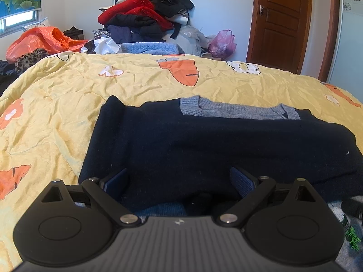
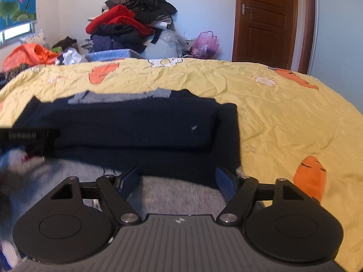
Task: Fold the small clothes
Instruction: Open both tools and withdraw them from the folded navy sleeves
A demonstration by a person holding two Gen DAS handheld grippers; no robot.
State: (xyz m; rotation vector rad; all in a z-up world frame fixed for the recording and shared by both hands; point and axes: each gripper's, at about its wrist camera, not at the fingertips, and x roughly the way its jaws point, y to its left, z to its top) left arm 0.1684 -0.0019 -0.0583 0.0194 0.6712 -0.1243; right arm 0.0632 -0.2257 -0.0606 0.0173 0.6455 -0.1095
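A dark navy sweater (image 1: 215,145) with a grey knitted collar (image 1: 238,111) lies folded on the yellow quilt (image 1: 56,117). My left gripper (image 1: 179,181) is open, low over the sweater's near edge, its blue pads on either side of the cloth. In the right wrist view the same sweater (image 2: 136,127) lies ahead, with a grey garment (image 2: 177,195) under its near edge. My right gripper (image 2: 179,180) is open over that near edge. The left gripper's black body (image 2: 29,136) shows at the left.
The quilt (image 2: 283,113) has orange carrot and white flower prints. A tall pile of red and black clothes (image 1: 145,15) stands behind the bed, with an orange bag (image 1: 40,40), a purple bag (image 1: 223,43) and a brown door (image 1: 281,20).
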